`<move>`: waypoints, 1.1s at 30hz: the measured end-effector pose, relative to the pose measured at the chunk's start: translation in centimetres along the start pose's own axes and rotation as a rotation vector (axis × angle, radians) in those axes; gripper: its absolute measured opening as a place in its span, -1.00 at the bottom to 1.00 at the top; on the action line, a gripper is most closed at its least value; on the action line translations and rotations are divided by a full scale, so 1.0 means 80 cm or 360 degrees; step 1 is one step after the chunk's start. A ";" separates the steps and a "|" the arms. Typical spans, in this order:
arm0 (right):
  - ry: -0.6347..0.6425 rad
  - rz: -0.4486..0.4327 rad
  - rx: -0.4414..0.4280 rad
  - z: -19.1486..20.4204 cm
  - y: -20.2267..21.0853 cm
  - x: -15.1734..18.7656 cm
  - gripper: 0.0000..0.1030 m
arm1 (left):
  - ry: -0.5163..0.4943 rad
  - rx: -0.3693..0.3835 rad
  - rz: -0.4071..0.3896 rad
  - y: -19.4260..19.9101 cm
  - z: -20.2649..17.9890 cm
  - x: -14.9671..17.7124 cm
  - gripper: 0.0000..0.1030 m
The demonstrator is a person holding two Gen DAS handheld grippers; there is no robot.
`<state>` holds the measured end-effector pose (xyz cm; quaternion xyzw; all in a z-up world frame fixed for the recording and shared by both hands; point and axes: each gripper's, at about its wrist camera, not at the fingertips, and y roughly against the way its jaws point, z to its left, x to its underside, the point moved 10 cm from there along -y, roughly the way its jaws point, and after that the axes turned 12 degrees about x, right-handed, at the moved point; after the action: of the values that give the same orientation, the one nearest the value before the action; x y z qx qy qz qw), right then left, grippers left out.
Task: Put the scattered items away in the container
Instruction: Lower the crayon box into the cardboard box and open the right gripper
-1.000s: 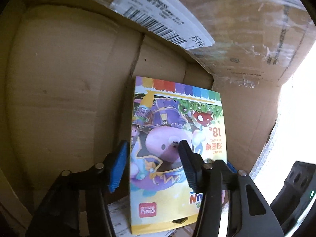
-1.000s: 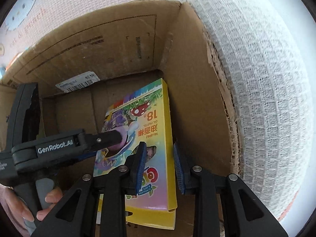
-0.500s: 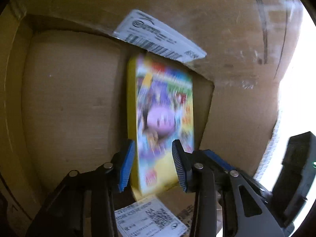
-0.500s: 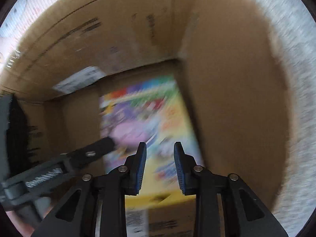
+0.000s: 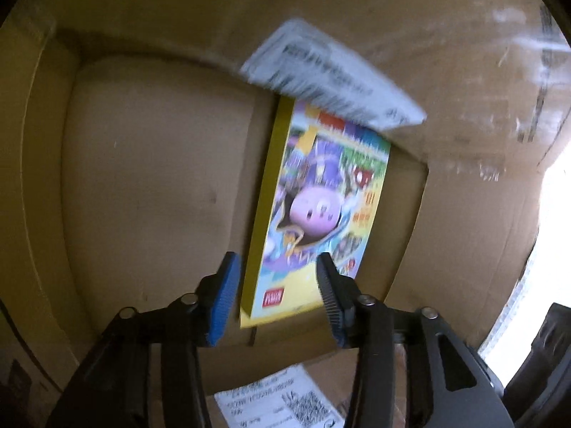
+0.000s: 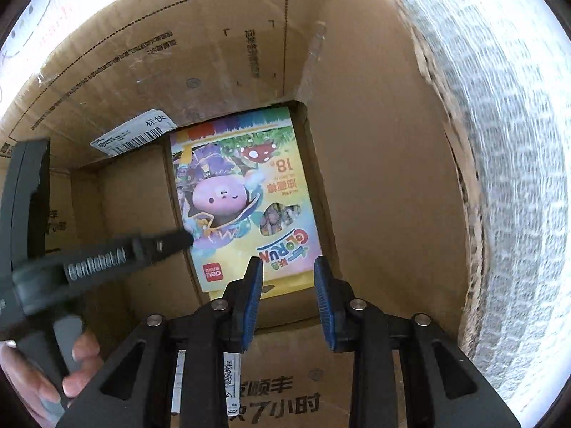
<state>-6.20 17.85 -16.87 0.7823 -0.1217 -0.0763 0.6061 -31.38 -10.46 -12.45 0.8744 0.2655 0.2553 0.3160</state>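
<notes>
Left gripper (image 5: 276, 281): jaws just widened, parted, nothing clamped, above the box floor. Right gripper (image 6: 289, 274): blue pads narrowly apart, empty. Oil pastel pack (image 6: 242, 199): flat in cardboard box (image 6: 374, 142), just ahead of both tips, under a shipping label (image 5: 332, 78).

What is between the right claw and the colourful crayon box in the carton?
Nothing. In the right wrist view the right claw hangs open above the near end of the crayon box, with only air between them.
</notes>
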 end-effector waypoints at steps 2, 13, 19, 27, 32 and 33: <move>-0.0012 -0.0009 0.0004 0.003 0.004 0.005 -0.49 | -0.0003 -0.0036 -0.0007 0.008 -0.004 -0.009 0.06; -0.0015 0.0001 -0.0005 0.007 -0.001 -0.011 -0.49 | 0.0000 -0.0175 0.0111 0.035 -0.042 -0.044 -0.31; -0.0054 -0.0005 -0.0019 0.010 -0.001 -0.013 -0.49 | -0.0145 -0.0218 0.0186 0.066 -0.077 -0.061 -0.36; -0.0046 -0.0022 0.0057 0.013 0.007 -0.005 -0.50 | -0.0291 -0.0231 0.0080 0.155 -0.131 -0.093 0.31; -0.0057 -0.0094 0.0074 0.003 0.027 -0.003 -0.49 | -0.0388 -0.0207 0.0044 0.219 -0.169 -0.105 0.44; -0.0061 -0.0108 0.0071 0.002 0.031 -0.002 -0.49 | -0.0389 -0.0187 0.0050 0.230 -0.176 -0.106 0.45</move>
<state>-6.66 17.17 -14.52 0.7977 -0.1082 -0.1090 0.5832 -40.62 -22.02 7.23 0.8829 0.1958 0.1669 0.3927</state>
